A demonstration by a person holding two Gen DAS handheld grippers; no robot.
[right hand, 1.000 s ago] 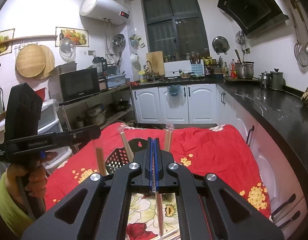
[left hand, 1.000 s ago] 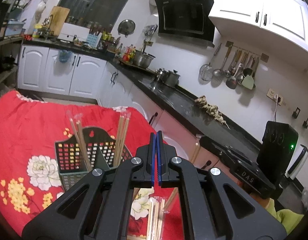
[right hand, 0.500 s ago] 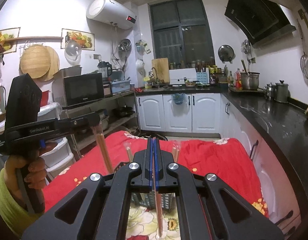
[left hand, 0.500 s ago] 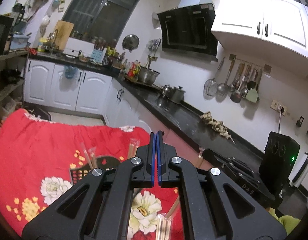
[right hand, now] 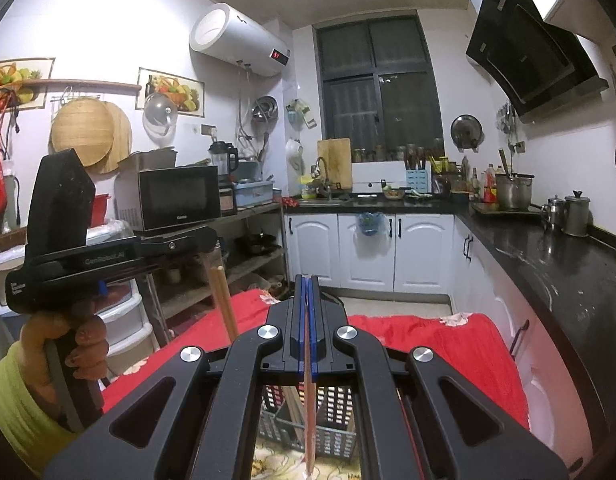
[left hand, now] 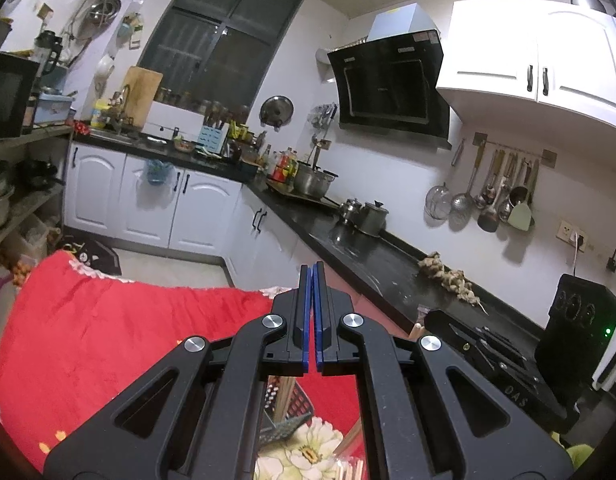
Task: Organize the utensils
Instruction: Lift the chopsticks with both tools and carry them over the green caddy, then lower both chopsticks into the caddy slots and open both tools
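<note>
My right gripper is shut on a pair of wrapped chopsticks that hang down between its jaws over the dark mesh utensil basket on the red flowered cloth. My left gripper is shut; in its own view nothing shows between the blue pads. In the right wrist view the left gripper is at the left with chopsticks hanging from its tip. The basket also shows in the left wrist view, below the fingers, with more wrapped chopsticks lying on the cloth.
The black kitchen counter runs along the right with pots on it. White cabinets stand at the back. A shelf with a microwave is at the left. The person's hand holds the left gripper.
Both grippers have risen and tilted upward, so the basket has dropped low in both views. The right keeps its chopsticks. The left gripper's chopsticks now hang higher above the table.
</note>
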